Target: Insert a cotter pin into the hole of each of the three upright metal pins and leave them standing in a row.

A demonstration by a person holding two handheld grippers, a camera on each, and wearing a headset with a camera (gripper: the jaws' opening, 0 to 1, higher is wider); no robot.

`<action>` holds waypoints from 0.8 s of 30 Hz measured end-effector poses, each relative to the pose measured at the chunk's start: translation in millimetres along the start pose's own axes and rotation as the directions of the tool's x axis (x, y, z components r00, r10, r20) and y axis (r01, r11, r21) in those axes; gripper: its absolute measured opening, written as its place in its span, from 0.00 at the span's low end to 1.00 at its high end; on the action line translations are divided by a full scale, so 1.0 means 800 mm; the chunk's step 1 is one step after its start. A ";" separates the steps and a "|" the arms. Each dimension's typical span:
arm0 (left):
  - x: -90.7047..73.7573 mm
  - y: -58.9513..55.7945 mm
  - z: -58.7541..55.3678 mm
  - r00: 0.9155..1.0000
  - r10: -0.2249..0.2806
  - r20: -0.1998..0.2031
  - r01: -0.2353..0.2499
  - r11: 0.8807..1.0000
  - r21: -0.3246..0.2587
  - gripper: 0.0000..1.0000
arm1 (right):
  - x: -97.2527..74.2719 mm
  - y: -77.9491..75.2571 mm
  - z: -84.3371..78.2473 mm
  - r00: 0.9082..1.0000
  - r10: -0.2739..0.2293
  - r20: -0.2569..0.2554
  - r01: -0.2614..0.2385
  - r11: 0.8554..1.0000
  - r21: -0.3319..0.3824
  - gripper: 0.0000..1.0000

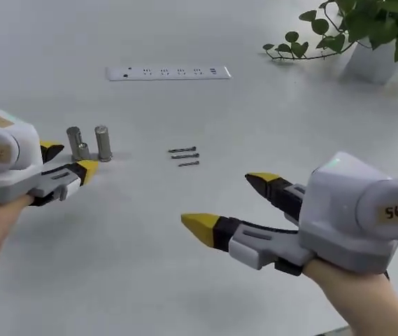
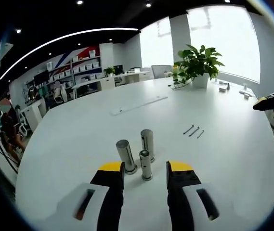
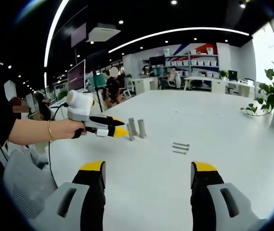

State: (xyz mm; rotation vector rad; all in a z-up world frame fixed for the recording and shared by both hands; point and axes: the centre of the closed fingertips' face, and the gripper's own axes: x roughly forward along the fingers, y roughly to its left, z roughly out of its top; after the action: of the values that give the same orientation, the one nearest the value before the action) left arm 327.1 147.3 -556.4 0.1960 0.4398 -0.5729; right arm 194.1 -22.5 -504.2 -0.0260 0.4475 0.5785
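Head view, step: this looks like the opening approach, with no cotter pin lifted or fitted yet.
Head view, left tool (image 1: 69, 159): jaws parted and grasping nothing, its tips just beside the metal pins (image 1: 83, 150).
Head view, right tool (image 1: 230, 203): jaws spread wide and empty, above the bare tabletop (image 1: 150, 280) and well apart from the cotter pins (image 1: 185, 156).
Head view, count: three metal pins stand upright and bunched close together. Three cotter pins lie flat side by side to their right. One power strip (image 1: 168, 72) and one plant (image 1: 356, 24) sit further back.
Left gripper view, pins: the shortest pin stands just ahead of the gap between the parted jaws, with the two taller ones behind it. The cotter pins lie off to the right.
Right gripper view, layout: both jaws are open, with the cotter pins ahead and the metal pins beyond them, beside the left tool's tips.
Next move, judged: the right tool needs a fine pinch on one thin cotter pin lying flat, while the left tool steadies a metal pin with its hole turned to face it.
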 end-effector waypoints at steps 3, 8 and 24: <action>0.008 0.000 -0.001 1.000 -0.013 0.004 0.013 1.000 -0.019 0.28 | 0.000 -0.002 -0.003 1.000 -0.001 -0.005 0.001 1.000 0.006 0.69; 0.017 -0.001 -0.003 1.000 -0.023 0.008 0.023 1.000 -0.017 0.23 | 0.001 -0.005 -0.009 1.000 -0.002 -0.019 0.002 1.000 0.012 0.69; 0.028 -0.001 -0.010 0.999 -0.038 0.001 0.038 0.999 -0.037 0.07 | 0.007 -0.009 -0.014 0.999 -0.005 -0.034 0.006 1.000 0.021 0.67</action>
State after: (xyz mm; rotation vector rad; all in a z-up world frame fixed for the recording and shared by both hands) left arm 340.7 138.3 -574.0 0.1519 0.4540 -0.6015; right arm 198.0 -27.4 -517.5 -0.0169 0.4861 0.5687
